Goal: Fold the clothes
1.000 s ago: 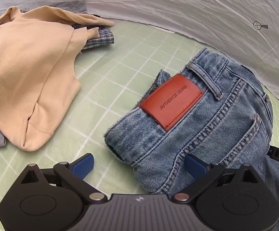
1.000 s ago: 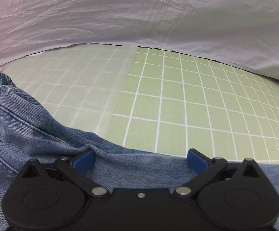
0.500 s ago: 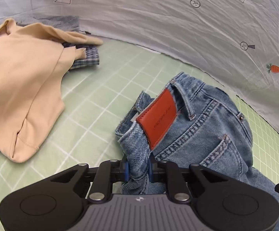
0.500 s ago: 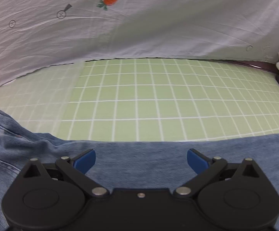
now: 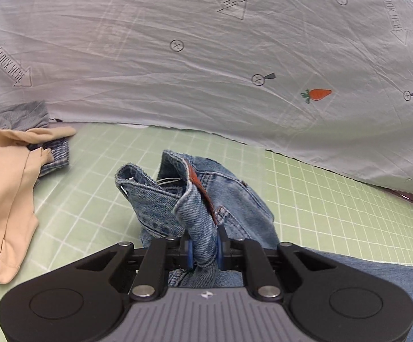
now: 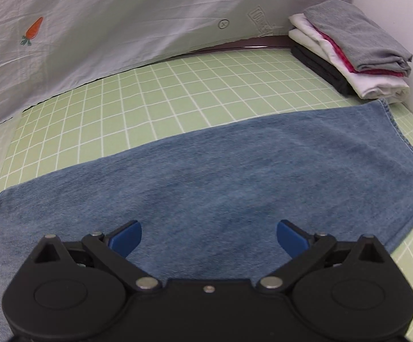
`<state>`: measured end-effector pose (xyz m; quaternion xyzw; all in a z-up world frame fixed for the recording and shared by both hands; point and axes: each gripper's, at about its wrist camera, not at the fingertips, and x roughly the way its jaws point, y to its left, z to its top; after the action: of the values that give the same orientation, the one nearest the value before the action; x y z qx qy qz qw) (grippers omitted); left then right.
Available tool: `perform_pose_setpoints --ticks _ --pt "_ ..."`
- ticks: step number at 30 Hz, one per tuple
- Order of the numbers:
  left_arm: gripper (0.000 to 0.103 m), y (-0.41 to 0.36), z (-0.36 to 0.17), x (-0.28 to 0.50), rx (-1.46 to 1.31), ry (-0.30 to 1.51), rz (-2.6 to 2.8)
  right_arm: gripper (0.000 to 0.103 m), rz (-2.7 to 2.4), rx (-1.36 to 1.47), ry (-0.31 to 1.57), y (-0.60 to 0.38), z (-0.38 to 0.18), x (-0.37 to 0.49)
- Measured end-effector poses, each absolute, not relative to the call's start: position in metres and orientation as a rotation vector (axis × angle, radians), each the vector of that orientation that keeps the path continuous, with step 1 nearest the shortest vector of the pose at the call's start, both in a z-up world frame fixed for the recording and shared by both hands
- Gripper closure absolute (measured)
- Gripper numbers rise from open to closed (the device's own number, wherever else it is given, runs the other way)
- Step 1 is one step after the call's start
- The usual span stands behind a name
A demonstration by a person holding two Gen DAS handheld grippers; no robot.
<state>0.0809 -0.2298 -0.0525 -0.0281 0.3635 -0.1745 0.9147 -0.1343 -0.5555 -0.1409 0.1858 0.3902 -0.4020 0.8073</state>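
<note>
The left gripper (image 5: 203, 252) is clamped on the jeans (image 5: 235, 199) waistband, the right gripper (image 6: 208, 235) has its fingers apart above one jeans leg, near one folded stack (image 6: 349, 48) of clothes.

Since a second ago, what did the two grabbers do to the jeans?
The left gripper was open over the jeans; it closed on the waistband by the red patch and lifted it off the green mat. The right gripper stayed open and swung along the flat leg toward the folded stack. The beige top has not moved.
</note>
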Motion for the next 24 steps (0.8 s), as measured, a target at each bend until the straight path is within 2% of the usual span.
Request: perform_pose_setpoints --ticks 6,10,13,17,20,24 --pt "0.088 -0.287 -0.041 0.042 -0.014 0.685 -0.518 0.001 -0.942 0.454 0.826 -0.584 -0.139 -0.182" --pt "0.088 -0.336 -0.040 0.007 0.039 0.703 -0.680 0.001 -0.986 0.479 0.826 -0.605 -0.140 -0.205" --pt "0.087 -0.379 -0.060 -0.017 0.138 0.780 -0.790 0.001 -1.001 0.475 0.827 -0.620 -0.139 -0.219" --pt "0.079 -0.433 -0.124 -0.041 0.289 1.045 -0.847 0.001 -1.014 0.468 0.843 -0.640 -0.140 -0.234" --pt "0.062 -0.447 -0.141 -0.059 0.354 1.121 -0.873 0.001 -1.023 0.476 0.852 -0.655 -0.140 -0.247" --pt "0.026 -0.437 -0.112 -0.061 0.254 1.035 -0.873 0.001 -1.034 0.498 0.854 -0.673 -0.143 -0.257"
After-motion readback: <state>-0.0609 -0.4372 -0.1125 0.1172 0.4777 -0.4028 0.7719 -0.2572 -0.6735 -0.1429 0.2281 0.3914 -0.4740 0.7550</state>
